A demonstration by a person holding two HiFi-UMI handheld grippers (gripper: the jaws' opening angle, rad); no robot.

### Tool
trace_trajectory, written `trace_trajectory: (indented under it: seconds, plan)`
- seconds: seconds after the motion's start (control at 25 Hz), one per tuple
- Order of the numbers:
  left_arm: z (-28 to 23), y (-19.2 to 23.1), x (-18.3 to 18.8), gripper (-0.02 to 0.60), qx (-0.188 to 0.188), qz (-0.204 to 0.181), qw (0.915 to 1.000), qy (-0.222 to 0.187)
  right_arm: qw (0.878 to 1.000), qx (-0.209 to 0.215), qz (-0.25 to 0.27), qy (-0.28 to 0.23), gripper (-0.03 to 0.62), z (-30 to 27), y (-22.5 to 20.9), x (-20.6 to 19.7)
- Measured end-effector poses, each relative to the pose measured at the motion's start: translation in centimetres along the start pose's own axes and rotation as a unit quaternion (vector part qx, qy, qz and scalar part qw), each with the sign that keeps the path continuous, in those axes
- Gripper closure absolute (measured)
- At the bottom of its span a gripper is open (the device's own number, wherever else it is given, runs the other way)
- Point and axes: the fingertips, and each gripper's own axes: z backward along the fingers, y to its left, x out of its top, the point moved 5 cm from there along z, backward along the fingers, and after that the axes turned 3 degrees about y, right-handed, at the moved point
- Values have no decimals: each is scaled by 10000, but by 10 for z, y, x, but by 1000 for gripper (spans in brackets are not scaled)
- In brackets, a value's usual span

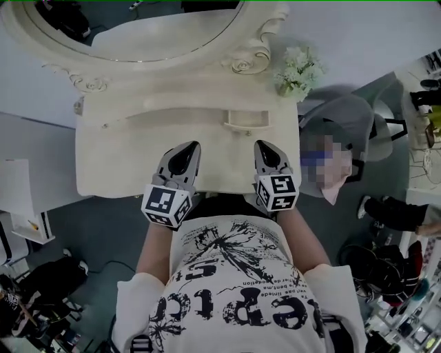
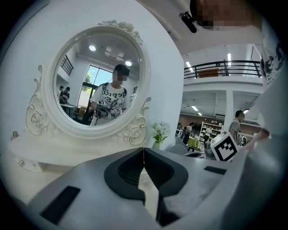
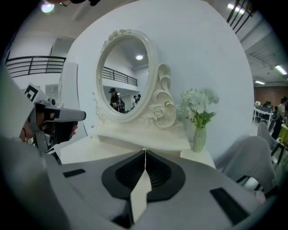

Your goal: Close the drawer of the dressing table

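Note:
The cream dressing table (image 1: 117,162) stands below me, with its oval mirror (image 1: 148,21) at the back. A small drawer (image 1: 246,119) in the raised back shelf juts a little forward of the shelf front. Over the tabletop's front half, my left gripper (image 1: 192,147) and right gripper (image 1: 263,146) point toward the shelf, both shut and holding nothing. The right gripper's tip lies just in front of the small drawer, apart from it. In the left gripper view the left gripper (image 2: 144,150) faces the mirror (image 2: 96,81). The right gripper (image 3: 145,152) faces the shelf and the mirror (image 3: 126,76).
A vase of white flowers (image 1: 300,69) stands at the table's back right corner, also seen as the vase (image 3: 198,134) in the right gripper view. A grey chair (image 1: 344,120) and a seated person are to the right. White furniture (image 1: 21,200) stands at the left.

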Motion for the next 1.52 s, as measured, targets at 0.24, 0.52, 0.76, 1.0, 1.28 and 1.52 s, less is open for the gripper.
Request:
trace_trajectory:
  seconds: [0.24, 0.52, 0.76, 1.0, 1.28, 1.52]
  plan:
    - [-18, 1, -30, 561, 167, 227, 9993, 264, 9961, 318, -133, 809, 574, -38, -10, -36]
    - [-31, 1, -49, 561, 265, 506, 9970, 530, 9873, 380, -742, 1351, 474, -68, -26, -66]
    - [-39, 8, -55, 561, 405, 610, 9956, 592, 9847, 381, -691, 1551, 461, -93, -30, -74]
    - [-39, 10, -58, 561, 458, 672, 9945, 660, 9810, 203, -1038, 1626, 467, -103, -29, -76]
    - [-38, 16, -59, 561, 513, 655, 9943, 662, 9803, 184, -956, 1718, 490, -104, -27, -76]
    - [-42, 16, -59, 561, 504, 600, 9945, 694, 9792, 177, -984, 1766, 490, -108, -35, -73]
